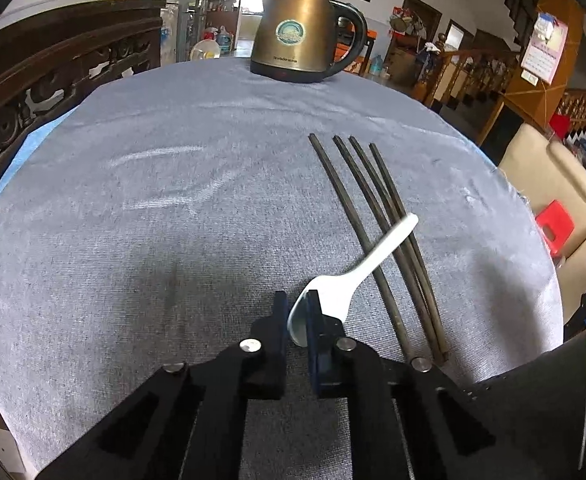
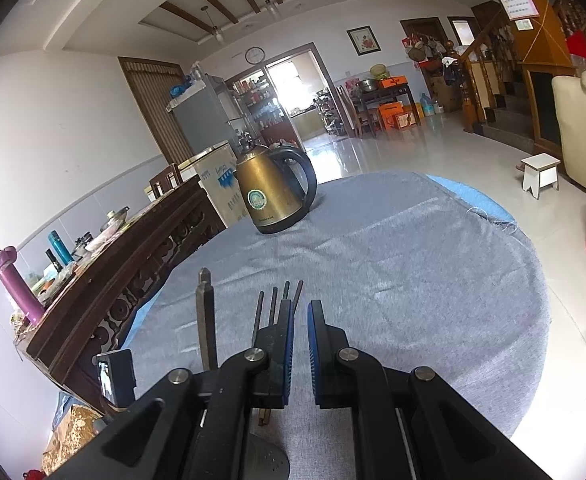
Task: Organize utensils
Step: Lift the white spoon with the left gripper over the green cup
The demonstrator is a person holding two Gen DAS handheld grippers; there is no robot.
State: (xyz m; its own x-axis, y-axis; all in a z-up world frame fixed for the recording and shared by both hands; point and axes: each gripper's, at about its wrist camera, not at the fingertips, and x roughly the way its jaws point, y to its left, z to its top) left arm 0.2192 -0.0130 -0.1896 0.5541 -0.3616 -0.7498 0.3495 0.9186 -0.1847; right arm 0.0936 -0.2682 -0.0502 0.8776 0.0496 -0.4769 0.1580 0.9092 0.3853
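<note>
- Left gripper (image 1: 296, 312): jaws clenched on the bowl of a white spoon (image 1: 335, 292), pinched at the rim where bowl meets handle.
- Spoon handle slanting up and to the right of the jaws, its tip lying across four dark chopsticks (image 1: 377, 232).
- Chopsticks side by side on the grey cloth of the worktop (image 1: 153, 220), just right of the left jaws, running away from them.
- Right gripper (image 2: 301, 320): jaws drawn close together, nothing visible between the blue pads; chopstick tips showing just left of and beyond them.
- Brass-coloured kettle (image 1: 297, 32) upright at the far edge of the worktop, well beyond both jaws.
- Handling, as a judgement: spoon probably light, stiff and smooth, likely plastic or ceramic, so apt to pivot or slip in a rim grip; neck of the handle looks the steadier hold.
- Chopsticks thin, rigid, prone to roll; best pinched mid-length, all together.
</note>
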